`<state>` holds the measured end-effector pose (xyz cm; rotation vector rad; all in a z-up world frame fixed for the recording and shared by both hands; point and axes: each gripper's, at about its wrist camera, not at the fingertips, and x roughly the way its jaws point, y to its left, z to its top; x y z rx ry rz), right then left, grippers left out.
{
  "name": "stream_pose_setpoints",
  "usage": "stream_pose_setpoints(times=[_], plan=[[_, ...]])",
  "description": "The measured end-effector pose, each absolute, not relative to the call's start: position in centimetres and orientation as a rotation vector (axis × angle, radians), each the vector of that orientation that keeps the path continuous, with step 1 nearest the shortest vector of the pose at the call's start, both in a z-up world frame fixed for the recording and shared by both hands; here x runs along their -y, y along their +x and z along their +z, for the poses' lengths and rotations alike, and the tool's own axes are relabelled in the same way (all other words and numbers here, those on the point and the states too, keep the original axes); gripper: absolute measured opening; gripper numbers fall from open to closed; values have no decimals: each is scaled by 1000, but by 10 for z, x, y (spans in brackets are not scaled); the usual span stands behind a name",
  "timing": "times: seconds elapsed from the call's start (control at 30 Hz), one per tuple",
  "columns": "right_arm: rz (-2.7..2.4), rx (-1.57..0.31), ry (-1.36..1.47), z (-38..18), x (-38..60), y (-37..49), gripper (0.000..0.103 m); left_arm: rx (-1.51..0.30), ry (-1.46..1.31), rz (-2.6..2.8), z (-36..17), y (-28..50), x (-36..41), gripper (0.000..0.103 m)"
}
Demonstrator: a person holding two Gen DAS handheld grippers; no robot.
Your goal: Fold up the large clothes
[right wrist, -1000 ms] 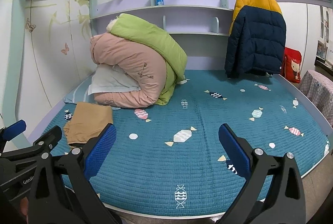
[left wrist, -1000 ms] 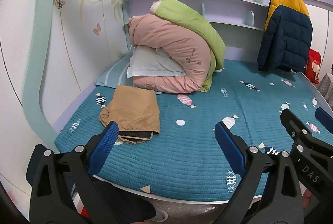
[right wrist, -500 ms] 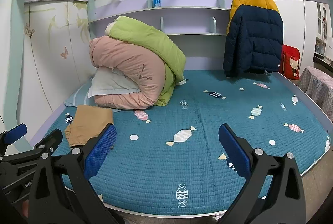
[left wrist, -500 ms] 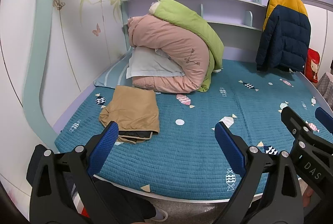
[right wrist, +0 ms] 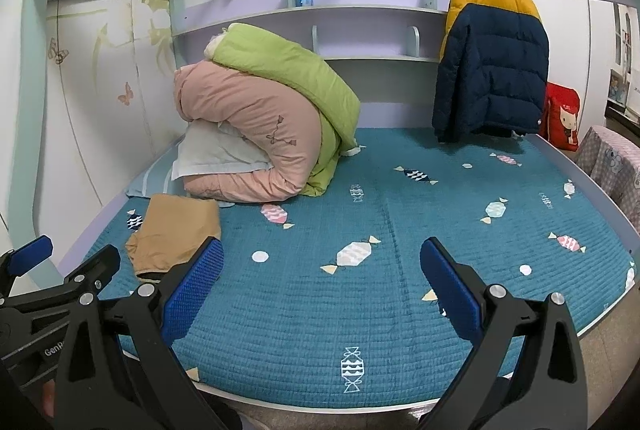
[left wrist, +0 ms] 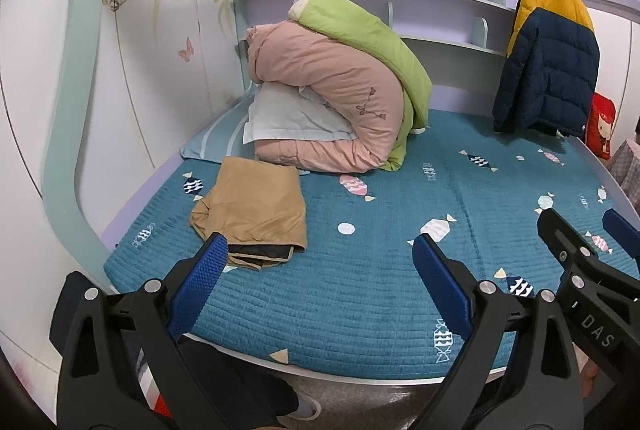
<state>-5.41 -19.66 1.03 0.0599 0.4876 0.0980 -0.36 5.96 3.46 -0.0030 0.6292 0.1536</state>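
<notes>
Nearest the left wrist camera, the left tool [left wrist: 316,270] has its blue-padded fingers spread wide with nothing between them, held above the front edge of the bed [left wrist: 360,294]. The right tool [right wrist: 320,274] stands the same way, fingers wide apart and empty, over the same edge. Each tool shows in the other's view: the right one at 4 o'clock in the left view, the left one at 8 o'clock in the right view.

Just past the left tool's left finger, at about 10 o'clock on the bed, lies a folded tan garment [left wrist: 252,206] (a dark lining shows at its near edge), flat on the teal quilted cover printed with candy shapes. In the right view the same garment [right wrist: 176,234] lies at 9 o'clock, partly behind the right tool's left finger.

Beyond it, toward 11 o'clock, a pink quilt [left wrist: 332,102] is rolled over a pale pillow [left wrist: 288,118], with a green quilt [left wrist: 360,42] draped on top.

At the far right, about 1 o'clock, a yellow-and-navy puffer jacket [right wrist: 492,62] hangs from a rail, its hem near the bed. A red bag [right wrist: 562,118] stands beside it.
</notes>
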Motion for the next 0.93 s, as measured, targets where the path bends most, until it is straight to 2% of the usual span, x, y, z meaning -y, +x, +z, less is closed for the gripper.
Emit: stream_pose_setpoints(times=[0.93], plan=[[131,-499,71,8,198,-52,95,-634,4,163,32,-6,-67,94]])
